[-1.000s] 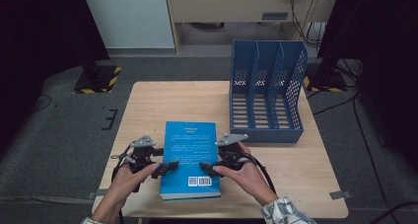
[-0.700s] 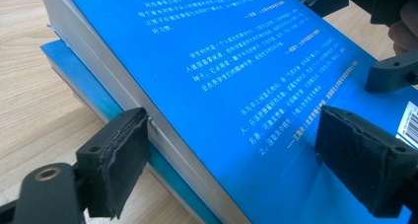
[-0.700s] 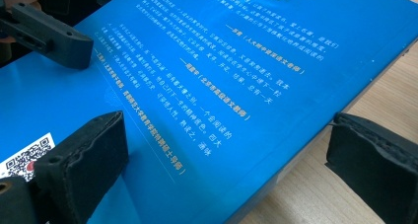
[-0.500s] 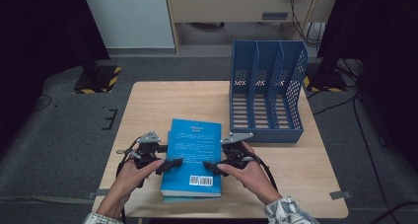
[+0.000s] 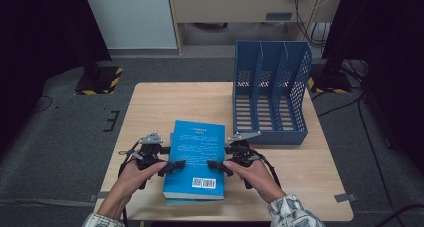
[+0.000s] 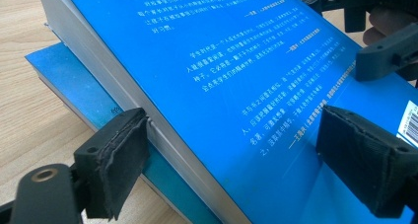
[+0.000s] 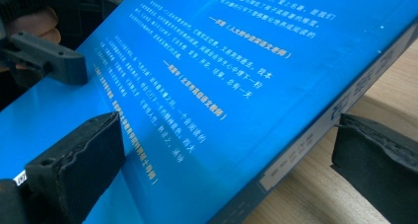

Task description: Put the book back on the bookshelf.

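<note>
book [image 5: 196,154]: lifted at its far edge off the lower book [image 6: 64,81], now tilted | left gripper [image 5: 172,167] and right gripper [image 5: 214,166]: clamped on its side edges, carried slightly further from the counter's [image 5: 165,102] near edge

Pale wood-grain table [image 5: 310,187], matt and smooth; blue book [image 5: 196,152] with glossy cover catching a soft sheen, page edges [image 6: 128,93] of plain paper; second blue cover [image 6: 74,86] beneath, duller; blue plastic file rack [image 5: 272,94], perforated walls, matt; gripper pads [image 6: 123,157] of black rubbery foam, rough and frayed at the edges, on hard matt black plastic.
</note>
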`<state>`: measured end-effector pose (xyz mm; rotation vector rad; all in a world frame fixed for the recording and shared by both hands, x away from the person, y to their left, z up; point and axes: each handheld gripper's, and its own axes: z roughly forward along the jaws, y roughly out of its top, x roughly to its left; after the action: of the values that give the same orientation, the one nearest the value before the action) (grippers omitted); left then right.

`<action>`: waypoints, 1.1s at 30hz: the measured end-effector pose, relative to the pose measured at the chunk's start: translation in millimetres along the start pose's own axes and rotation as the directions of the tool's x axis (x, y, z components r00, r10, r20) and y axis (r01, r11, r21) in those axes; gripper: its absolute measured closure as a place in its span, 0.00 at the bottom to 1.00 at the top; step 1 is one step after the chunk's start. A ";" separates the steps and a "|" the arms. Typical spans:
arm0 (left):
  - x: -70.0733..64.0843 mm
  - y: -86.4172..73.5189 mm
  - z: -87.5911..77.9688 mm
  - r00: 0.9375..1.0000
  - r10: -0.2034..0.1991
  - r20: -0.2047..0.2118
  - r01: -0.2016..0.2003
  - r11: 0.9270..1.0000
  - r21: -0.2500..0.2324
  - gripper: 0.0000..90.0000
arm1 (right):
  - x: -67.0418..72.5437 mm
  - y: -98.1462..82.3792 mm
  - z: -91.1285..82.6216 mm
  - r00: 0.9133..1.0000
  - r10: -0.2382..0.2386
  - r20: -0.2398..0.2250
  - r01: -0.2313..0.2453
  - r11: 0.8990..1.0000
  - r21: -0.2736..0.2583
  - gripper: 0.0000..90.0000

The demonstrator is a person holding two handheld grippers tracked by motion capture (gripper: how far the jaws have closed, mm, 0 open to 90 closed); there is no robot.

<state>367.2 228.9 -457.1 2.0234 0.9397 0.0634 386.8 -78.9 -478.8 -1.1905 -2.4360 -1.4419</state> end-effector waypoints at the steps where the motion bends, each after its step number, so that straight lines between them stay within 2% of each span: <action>1: 0.1 0.0 0.0 1.000 0.000 0.000 0.000 1.000 0.000 0.13 | -1.7 0.3 0.7 1.000 0.009 -0.006 -0.009 1.000 0.001 0.00; 8: 0.8 1.4 1.4 1.000 -0.006 -0.005 0.006 1.000 0.000 0.13 | -7.2 2.0 2.5 0.999 0.042 -0.031 -0.042 0.999 0.015 0.00; 12: 1.3 2.1 2.8 1.000 -0.006 -0.007 0.006 1.000 -0.005 0.13 | -9.3 2.1 9.1 0.994 0.084 -0.070 -0.083 0.996 0.024 0.00; 13: 1.3 2.2 2.7 1.000 -0.005 -0.007 0.005 1.000 -0.004 0.13 | -9.4 4.3 11.7 0.992 0.101 -0.074 -0.099 0.994 0.037 0.00; 15: 1.5 2.1 2.5 1.000 -0.003 -0.007 0.003 1.000 -0.004 0.13 | -8.6 7.0 12.3 0.993 0.102 -0.066 -0.099 0.994 0.054 0.00; 23: 2.8 2.5 0.0 1.000 -0.003 -0.008 0.003 1.000 -0.005 0.15 | -3.8 12.3 9.4 0.997 0.069 -0.027 -0.067 0.995 0.072 0.00; 27: 4.1 2.3 -2.3 1.000 -0.009 -0.009 0.009 1.000 -0.011 0.20 | -1.4 14.5 8.5 0.999 0.052 -0.014 -0.050 0.996 0.077 0.01; 33: 6.3 4.6 -6.2 1.000 -0.004 -0.017 0.004 1.000 -0.003 0.26 | 5.7 20.6 5.9 1.000 -0.007 0.027 0.005 0.998 0.061 0.04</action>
<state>372.1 235.7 -451.8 2.0213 0.9540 0.0801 398.0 -65.8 -464.9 -1.1994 -2.4842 -1.3508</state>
